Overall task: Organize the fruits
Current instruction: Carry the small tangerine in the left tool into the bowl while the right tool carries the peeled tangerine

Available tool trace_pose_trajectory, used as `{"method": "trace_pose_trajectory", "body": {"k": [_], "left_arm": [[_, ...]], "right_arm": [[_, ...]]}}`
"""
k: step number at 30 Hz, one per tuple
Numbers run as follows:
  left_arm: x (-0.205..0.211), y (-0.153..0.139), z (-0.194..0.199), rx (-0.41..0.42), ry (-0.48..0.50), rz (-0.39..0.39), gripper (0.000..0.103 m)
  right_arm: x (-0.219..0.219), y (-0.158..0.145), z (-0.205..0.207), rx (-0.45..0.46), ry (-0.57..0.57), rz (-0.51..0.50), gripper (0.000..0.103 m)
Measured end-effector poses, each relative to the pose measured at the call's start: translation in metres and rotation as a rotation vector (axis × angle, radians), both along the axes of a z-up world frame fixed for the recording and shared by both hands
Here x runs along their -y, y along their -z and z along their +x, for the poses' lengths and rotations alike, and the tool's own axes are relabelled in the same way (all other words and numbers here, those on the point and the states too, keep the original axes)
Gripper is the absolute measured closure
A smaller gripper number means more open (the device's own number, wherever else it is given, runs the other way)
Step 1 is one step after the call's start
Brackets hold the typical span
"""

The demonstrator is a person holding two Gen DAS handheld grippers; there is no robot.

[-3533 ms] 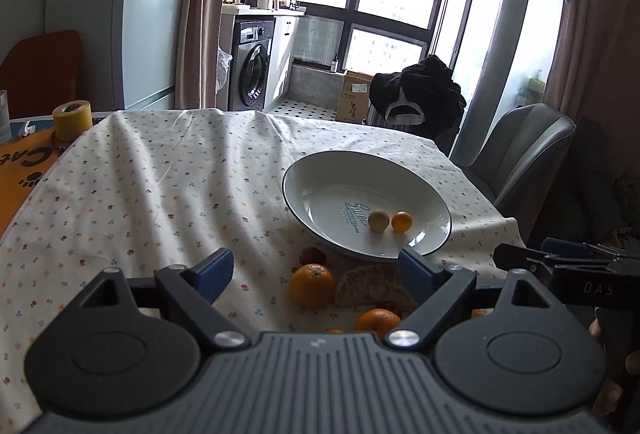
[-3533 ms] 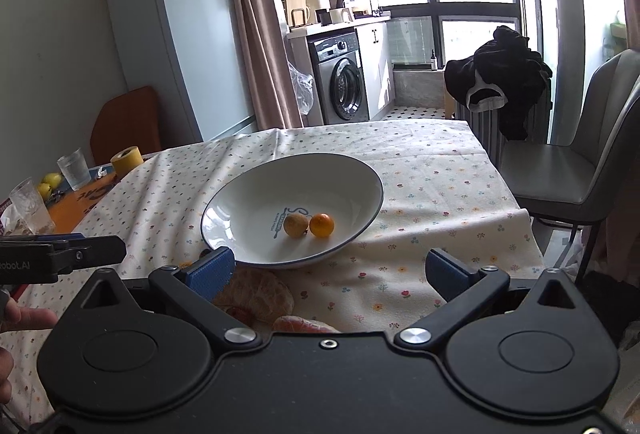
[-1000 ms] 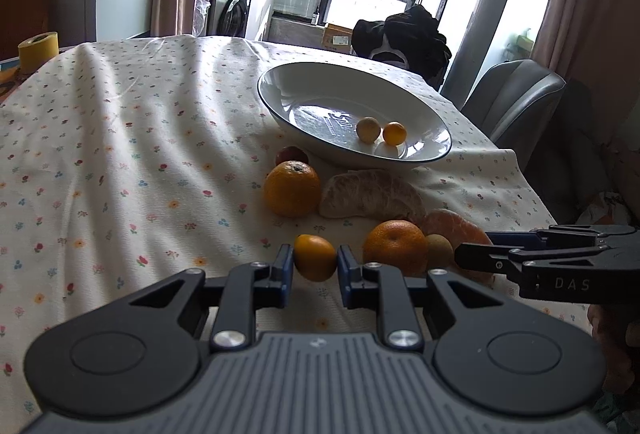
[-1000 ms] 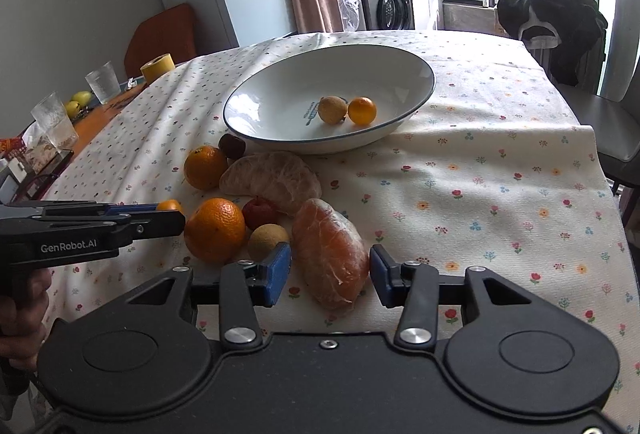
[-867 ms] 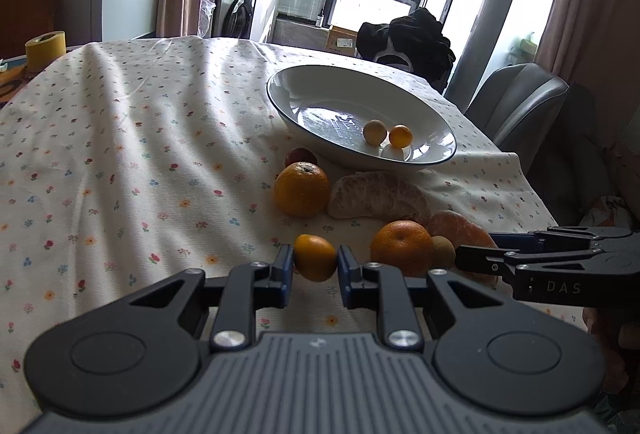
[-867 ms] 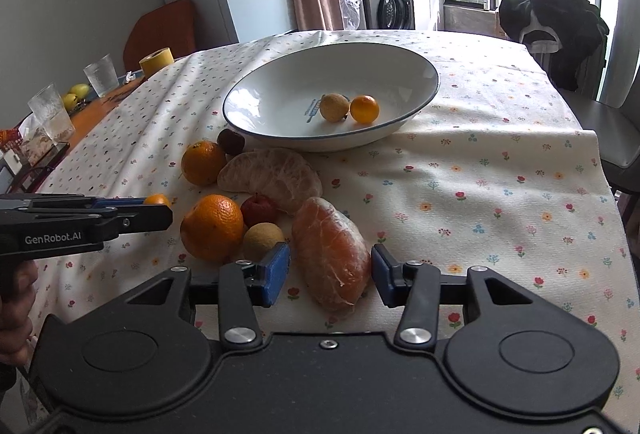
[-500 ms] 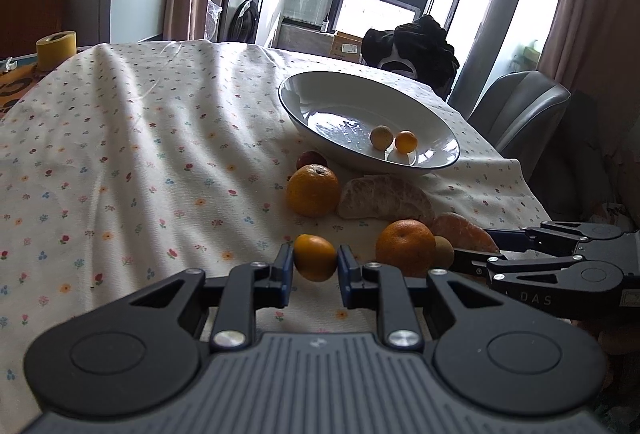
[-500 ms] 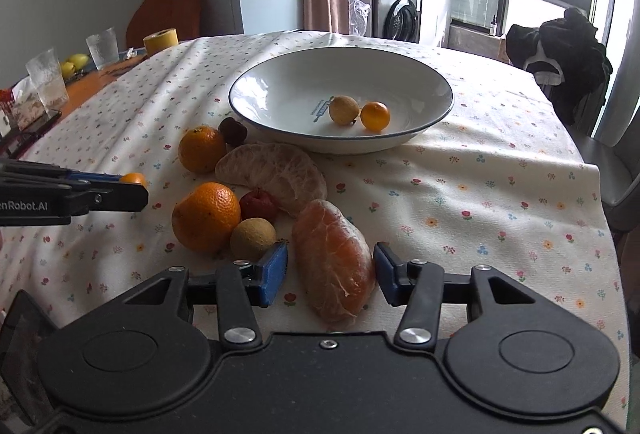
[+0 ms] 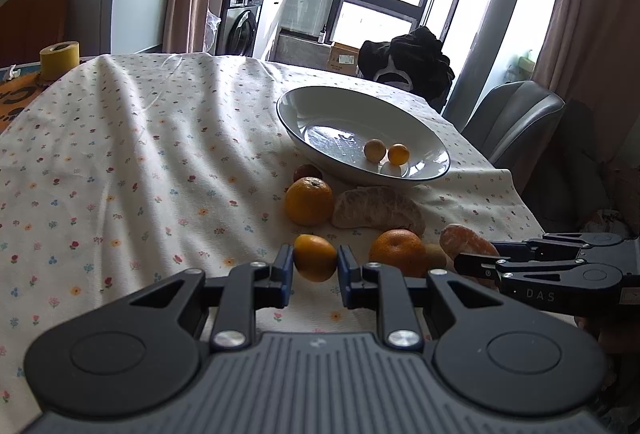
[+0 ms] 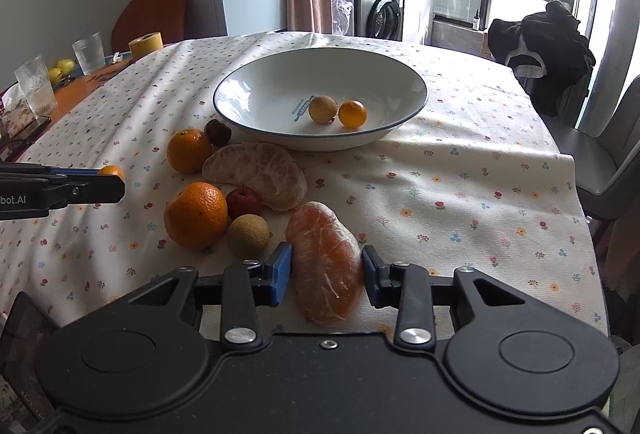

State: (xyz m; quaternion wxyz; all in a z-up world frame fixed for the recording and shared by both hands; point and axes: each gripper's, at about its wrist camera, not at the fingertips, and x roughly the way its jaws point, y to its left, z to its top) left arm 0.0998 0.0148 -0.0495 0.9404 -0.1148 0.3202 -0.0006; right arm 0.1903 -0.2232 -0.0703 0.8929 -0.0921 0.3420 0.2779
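Two small fruits lie in the white bowl [image 10: 320,82]. Just before it, the left gripper [image 9: 315,268] clamps a small orange [image 9: 315,262]; the right gripper [image 10: 326,270] seemingly grips a peeled segment [image 10: 326,266]. Several fruits remain outside.

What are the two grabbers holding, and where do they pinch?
The left gripper pinches a small orange fruit on its two sides. The right gripper squeezes a peeled orange piece across its middle.

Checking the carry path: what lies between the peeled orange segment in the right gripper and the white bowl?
In the right wrist view, only bare flowered tablecloth separates the peeled orange segment from the white bowl; the pale peeled piece sits just left.
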Motion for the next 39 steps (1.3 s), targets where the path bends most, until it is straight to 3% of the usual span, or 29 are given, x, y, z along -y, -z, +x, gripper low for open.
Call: {"method": "trace_pose_trajectory", "body": {"k": [17, 39], "left_arm": [[0.004, -0.013, 0.016, 0.028, 0.006, 0.017, 0.081], [0.015, -0.025, 0.064, 0.052, 0.039, 0.051, 0.081]], "right_arm": [[0.002, -0.027, 0.005, 0.067, -0.005, 0.052, 0.068], [-0.002, -0.037, 0.039, 0.101, 0.019, 0.107, 0.068]]}}
